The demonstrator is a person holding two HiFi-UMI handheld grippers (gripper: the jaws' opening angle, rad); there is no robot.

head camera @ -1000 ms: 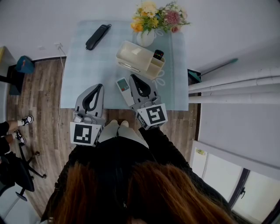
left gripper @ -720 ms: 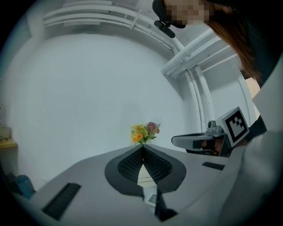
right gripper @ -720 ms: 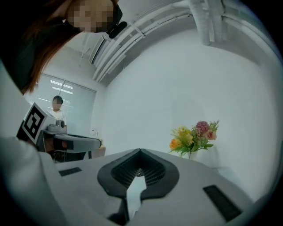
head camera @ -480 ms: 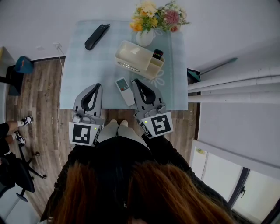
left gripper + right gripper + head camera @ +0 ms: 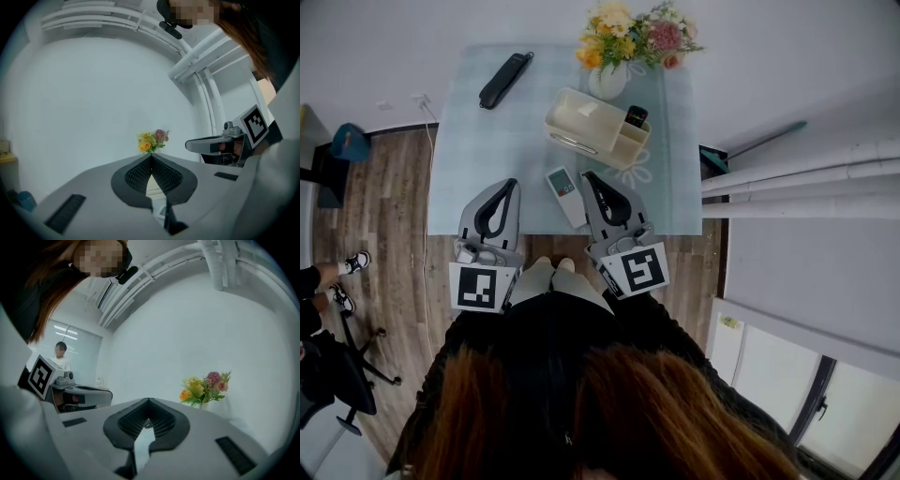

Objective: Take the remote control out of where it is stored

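A white remote control lies flat on the pale blue table, near its front edge and between my two grippers. Behind it stands a cream storage box with a black remote upright in its right compartment. My right gripper is just right of the white remote, apart from it, jaws shut and empty. My left gripper hovers over the front edge to the left, also shut with nothing in it. In each gripper view the jaws' tips meet: left gripper, right gripper.
A long black remote lies at the table's far left. A vase of flowers stands behind the box by the wall. An office chair and someone's shoes are on the wooden floor at left.
My right gripper has drawn back a little toward me and to the right, away from the white remote. The remote and the left gripper have stayed put.
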